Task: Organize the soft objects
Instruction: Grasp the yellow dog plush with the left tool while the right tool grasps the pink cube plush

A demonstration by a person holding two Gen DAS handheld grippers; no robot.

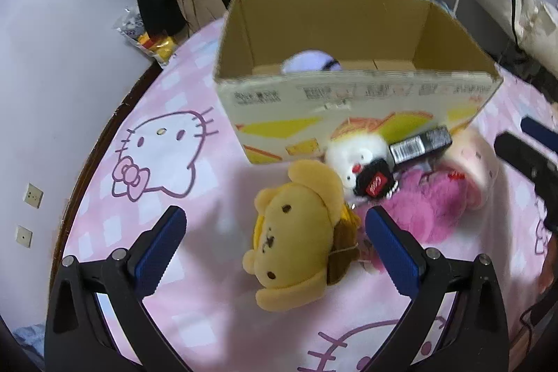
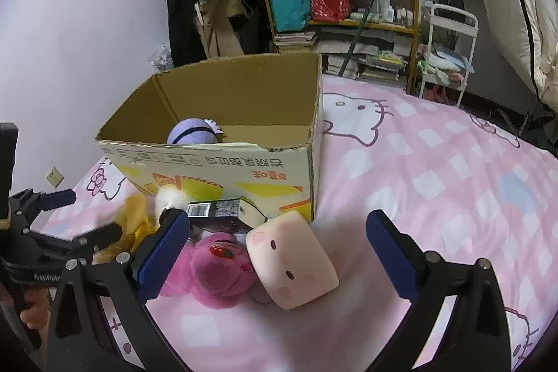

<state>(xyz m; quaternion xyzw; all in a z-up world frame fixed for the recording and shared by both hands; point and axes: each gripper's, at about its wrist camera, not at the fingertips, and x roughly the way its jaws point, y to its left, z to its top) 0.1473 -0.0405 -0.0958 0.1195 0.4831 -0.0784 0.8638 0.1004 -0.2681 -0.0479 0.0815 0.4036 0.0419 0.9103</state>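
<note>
Blue-padded and spread wide, our left gripper [image 1: 275,237] holds nothing and frames the yellow dog plush [image 1: 296,243]; our right gripper [image 2: 279,246], equally wide and empty, frames the pale pink block plush [image 2: 291,258] leaning on the magenta plush [image 2: 212,271]. All lie on the pink cat-print bedsheet [image 2: 436,169], just beside the cardboard box [image 2: 244,100], where 1 lavender plush [image 2: 191,133] already sits. We judge the dog comes next: close across its head, squeeze gently since it will compress, lift above the rim. Behind it, a white plush [image 1: 355,159] is half covered by a black packet [image 1: 420,145]. Most of the box floor stays hidden, and motion blur smears the printing.
</note>
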